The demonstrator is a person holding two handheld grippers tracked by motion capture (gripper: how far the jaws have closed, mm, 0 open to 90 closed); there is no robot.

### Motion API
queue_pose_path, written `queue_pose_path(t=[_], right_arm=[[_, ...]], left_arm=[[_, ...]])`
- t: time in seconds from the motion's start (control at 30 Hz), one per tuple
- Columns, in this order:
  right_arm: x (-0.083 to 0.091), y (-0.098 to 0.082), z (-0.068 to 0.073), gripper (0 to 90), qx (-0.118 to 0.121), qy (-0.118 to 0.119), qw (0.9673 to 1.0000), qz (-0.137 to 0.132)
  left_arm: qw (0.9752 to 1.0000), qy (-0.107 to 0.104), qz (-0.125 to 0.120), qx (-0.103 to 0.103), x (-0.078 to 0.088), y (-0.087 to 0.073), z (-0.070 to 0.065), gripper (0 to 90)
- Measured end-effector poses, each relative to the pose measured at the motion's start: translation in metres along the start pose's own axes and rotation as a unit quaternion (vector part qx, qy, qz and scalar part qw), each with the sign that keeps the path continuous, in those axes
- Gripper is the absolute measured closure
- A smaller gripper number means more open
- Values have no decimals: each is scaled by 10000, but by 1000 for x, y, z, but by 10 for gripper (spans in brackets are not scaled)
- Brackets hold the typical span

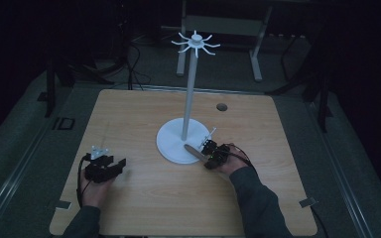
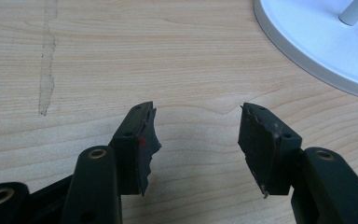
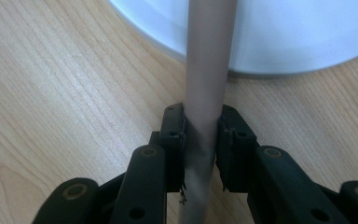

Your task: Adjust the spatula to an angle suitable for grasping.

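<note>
A white stand with a round base (image 1: 171,141), a tall pole (image 1: 189,89) and a crown of hooks (image 1: 196,43) rises from the middle of the wooden table (image 1: 144,198). My right gripper (image 1: 204,149) is at the base's right front edge, shut on a brownish rod (image 1: 192,150) that reaches out over the base. In the right gripper view the rod (image 3: 208,70) runs up between both pads, which press on it, with the base (image 3: 289,37) beyond. At the front left my left gripper (image 1: 117,162) rests open, and its jaws (image 2: 196,140) hold nothing.
A small dark round hole (image 1: 222,106) sits in the tabletop at the back right. A pale scuff line (image 2: 46,70) marks the wood ahead of the left gripper. The stand's base (image 2: 317,42) lies to the upper right in the left gripper view. Dark floor and furniture legs surround the table.
</note>
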State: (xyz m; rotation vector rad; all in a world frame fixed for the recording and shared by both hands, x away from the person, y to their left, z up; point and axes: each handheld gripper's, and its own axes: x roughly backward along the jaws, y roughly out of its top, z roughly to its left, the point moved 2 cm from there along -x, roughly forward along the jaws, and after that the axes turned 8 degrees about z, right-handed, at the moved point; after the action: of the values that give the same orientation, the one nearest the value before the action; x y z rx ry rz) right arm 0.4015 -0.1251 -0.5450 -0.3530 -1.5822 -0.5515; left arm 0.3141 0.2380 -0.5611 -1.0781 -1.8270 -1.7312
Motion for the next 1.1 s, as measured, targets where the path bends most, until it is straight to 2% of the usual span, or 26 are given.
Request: queue_pose_path(t=[0.1, 0.3, 0.5, 0.77, 1.1], right_arm=[[0, 0, 0, 744, -31, 6, 10000, 20], [2, -1, 3, 754, -90, -158, 9998, -30], [21, -6, 4, 755, -154, -256, 9981, -547], [43, -16, 9, 756, -169, -378, 9911, -1262], [59, -28, 13, 756, -219, -589, 9842, -1656]], left_arm=[[10000, 2, 4, -15, 0, 0, 0, 461], [10000, -2, -2, -10, 0, 0, 0, 462], [10000, -2, 24, -29, -1, 0, -1, 461], [10000, -8, 15, -48, -2, 1, -2, 462], [10000, -19, 13, -58, -2, 1, -2, 462]])
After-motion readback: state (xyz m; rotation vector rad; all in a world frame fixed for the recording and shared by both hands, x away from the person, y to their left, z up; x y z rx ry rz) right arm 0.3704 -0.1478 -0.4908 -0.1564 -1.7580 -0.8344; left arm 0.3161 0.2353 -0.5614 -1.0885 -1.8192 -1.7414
